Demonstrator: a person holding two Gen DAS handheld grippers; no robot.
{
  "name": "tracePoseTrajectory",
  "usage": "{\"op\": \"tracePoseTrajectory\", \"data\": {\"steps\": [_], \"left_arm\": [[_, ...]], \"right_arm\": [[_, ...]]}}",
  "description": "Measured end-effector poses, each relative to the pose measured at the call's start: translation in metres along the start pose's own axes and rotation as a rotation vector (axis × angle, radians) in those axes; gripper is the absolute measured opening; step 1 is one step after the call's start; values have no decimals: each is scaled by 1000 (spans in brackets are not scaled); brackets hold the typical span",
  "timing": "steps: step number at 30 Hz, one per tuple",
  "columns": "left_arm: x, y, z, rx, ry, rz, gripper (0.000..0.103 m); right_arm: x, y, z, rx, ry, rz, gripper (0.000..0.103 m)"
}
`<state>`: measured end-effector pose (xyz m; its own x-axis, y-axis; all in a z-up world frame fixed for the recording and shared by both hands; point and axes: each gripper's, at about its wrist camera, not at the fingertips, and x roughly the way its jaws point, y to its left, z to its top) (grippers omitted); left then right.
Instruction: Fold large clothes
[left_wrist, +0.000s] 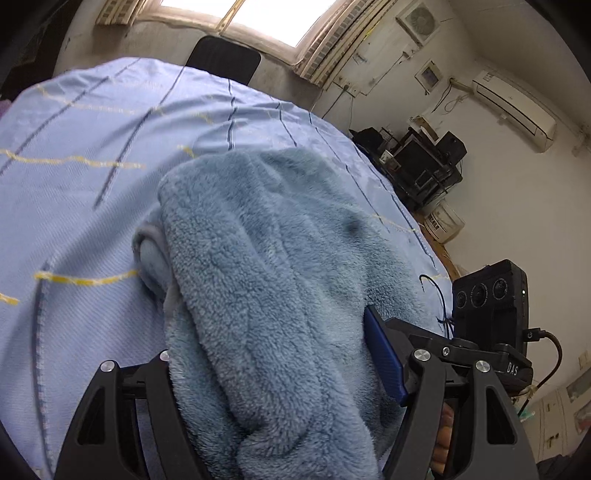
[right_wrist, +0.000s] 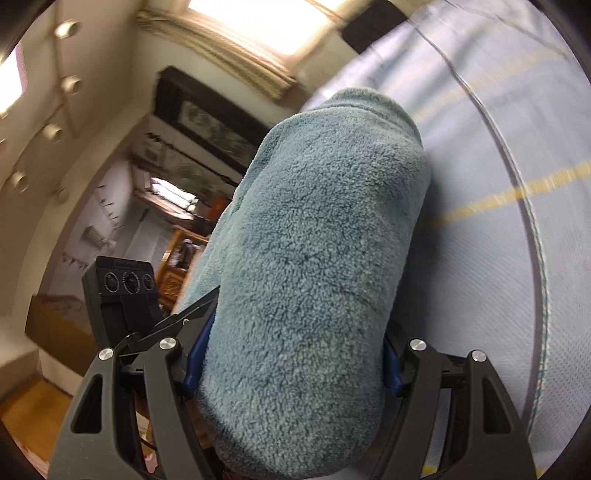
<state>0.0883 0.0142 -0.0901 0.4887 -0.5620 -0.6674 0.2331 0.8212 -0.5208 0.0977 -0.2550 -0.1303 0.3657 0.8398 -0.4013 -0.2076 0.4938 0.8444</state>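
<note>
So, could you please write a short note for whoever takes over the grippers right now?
Left gripper: shut on a thick bunch of the blue fleece garment.
Right gripper: shut on another thick roll of the same garment.
Where things are: the garment is bunched between both grippers over the light blue bedsheet; its far end reaches the sheet.
Done: both ends gathered and gripped.
Left: lay it down flat and finish the folds. I cannot tell how many folds are already made.

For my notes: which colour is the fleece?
Dusty blue fleece; right wrist view shows it best.
</note>
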Motion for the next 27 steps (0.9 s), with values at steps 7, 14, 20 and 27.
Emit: {"op": "tracePoseTrajectory", "data": {"steps": [7,14,20,27], "left_arm": [[5,7,-9,-21,-24,-19,75],[6,14,-7,-57,-12,-33,77],[-5,6,-11,-42,-27,23,77],[-29,-19,-22,50,-100,206,78]], "right_arm": [[2,-15,-1,-9,16,7,69],[10,-7,6,-16,22,-6,71],[10,2,13,-21,15,-48,77],[-5,14,11,-45,-30,-119,77]]}}
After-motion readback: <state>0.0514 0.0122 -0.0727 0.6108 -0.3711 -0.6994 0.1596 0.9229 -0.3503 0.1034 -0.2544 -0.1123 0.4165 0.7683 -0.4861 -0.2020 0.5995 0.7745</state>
